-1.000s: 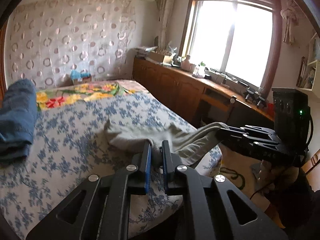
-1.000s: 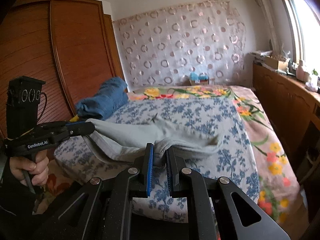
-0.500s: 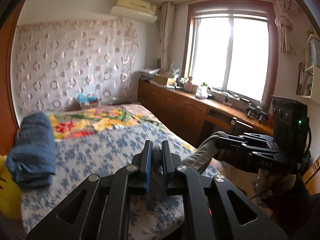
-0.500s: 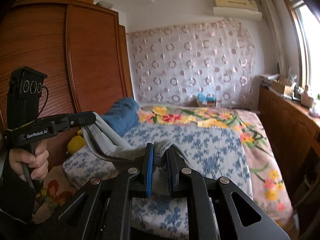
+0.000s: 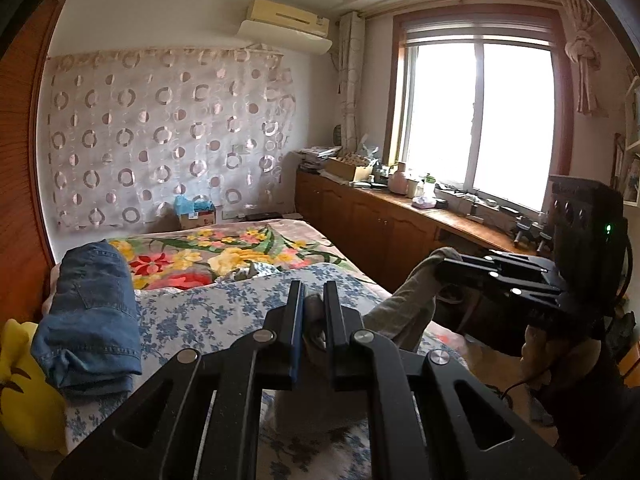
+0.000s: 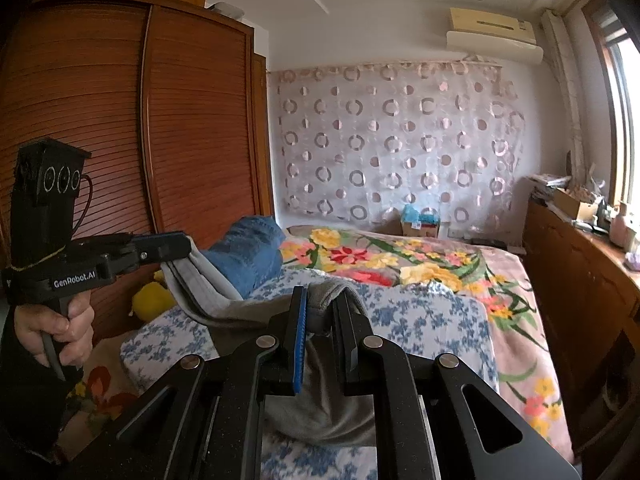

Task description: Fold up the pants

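Nearest, the left gripper point(image 5: 314, 300) has its fingers point(image 5: 295, 312) nearly closed on a bunched edge of the grey pants point(image 5: 400, 312). The right gripper point(image 6: 322, 312) is likewise pinched on the cloth, and seen from the left camera it point(image 5: 444, 266) clamps another fold off the bed's right side. The pants point(image 6: 208, 292) hang between the two grippers, lifted above the foot of the bed point(image 6: 420, 320), with the slack drooping below the fingers.

The bed carries a blue-flowered sheet point(image 5: 208, 316), and beyond it a bright floral blanket point(image 5: 224, 248). Folded jeans point(image 5: 92, 304) lie along the bed's left edge, a yellow toy point(image 5: 24, 392) just beside them.

Left of the bed stands a wooden slatted wardrobe point(image 6: 120, 128). Along the right wall runs a wooden desk point(image 5: 400, 216) cluttered with boxes and bottles under a bright window point(image 5: 480, 120). On the far wall hangs a curtain point(image 5: 160, 140) with ring patterns, an air conditioner point(image 5: 288, 20) above it.
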Available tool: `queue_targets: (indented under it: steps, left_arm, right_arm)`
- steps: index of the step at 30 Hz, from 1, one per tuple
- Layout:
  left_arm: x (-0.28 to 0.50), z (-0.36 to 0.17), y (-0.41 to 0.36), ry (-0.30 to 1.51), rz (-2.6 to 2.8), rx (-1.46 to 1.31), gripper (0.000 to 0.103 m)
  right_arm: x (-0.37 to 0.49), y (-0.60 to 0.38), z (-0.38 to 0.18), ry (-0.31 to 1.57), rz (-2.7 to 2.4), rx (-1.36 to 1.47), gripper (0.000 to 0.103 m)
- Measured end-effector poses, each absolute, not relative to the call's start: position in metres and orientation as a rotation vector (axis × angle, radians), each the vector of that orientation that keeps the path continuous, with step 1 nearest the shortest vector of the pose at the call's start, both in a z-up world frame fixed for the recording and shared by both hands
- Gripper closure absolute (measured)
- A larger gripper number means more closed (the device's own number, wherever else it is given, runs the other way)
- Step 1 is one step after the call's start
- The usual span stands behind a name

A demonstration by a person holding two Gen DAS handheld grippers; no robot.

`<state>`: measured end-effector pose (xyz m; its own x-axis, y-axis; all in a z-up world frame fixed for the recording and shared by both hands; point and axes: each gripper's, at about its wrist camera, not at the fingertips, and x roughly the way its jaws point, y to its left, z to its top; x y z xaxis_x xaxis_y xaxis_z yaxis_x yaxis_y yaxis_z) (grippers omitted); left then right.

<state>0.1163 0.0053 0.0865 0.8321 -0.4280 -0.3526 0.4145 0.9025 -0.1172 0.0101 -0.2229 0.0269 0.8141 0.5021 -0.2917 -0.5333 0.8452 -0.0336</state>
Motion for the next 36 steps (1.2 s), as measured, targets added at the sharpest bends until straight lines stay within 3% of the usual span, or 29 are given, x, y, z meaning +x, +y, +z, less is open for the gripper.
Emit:
queue_targets:
  steps: [15,28,36]
  left_arm:
    - [0.230,0.056,0.031,0.473,-0.377,-0.061,0.093]
    - [0.293,0.119,0.035,0.364,-0.306,0.027,0.093]
    - [0.289,0.072,0.036,0.468,-0.299,0.021,0.093]
  right_arm:
    - [0.141,-0.201,0.026,0.349,0.612,-0.138,0.091]
    - [0.259,-0.170,0.084,0.290,0.590,-0.167,0.091]
    - [0.259,-0.157,0.046,0.395,0.601,-0.173,0.091]
